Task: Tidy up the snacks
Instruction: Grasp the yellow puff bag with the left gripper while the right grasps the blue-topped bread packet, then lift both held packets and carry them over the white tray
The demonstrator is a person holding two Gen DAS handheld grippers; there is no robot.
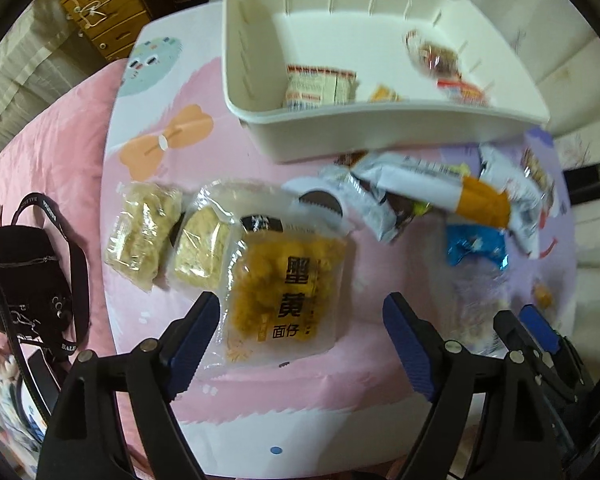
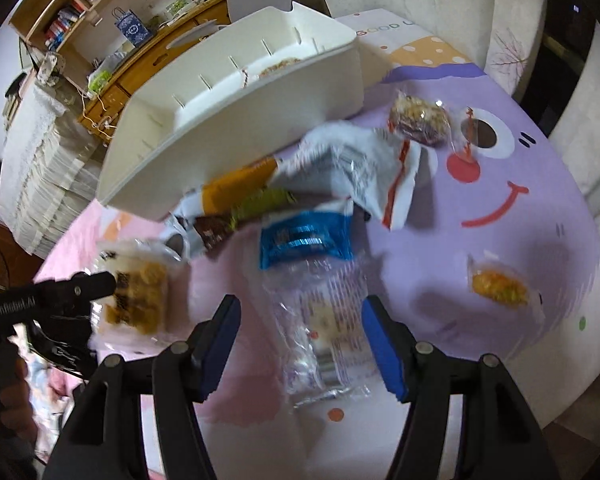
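The left gripper [image 1: 300, 344] stands wide open, straddling the yellow pack [image 1: 284, 292] on the mat [image 1: 148, 200]; the pads do not touch it. The right gripper [image 2: 298, 344] is also open, over the clear pack [image 2: 320, 320], holding nothing. Both packs lie flat, near the bin [image 1: 380, 120], which already holds a few snacks. Judged from the film wrappers, each pack is light, soft, slippery and crushable. Best hold: across the narrow width at mid-body, with gentle pressure.
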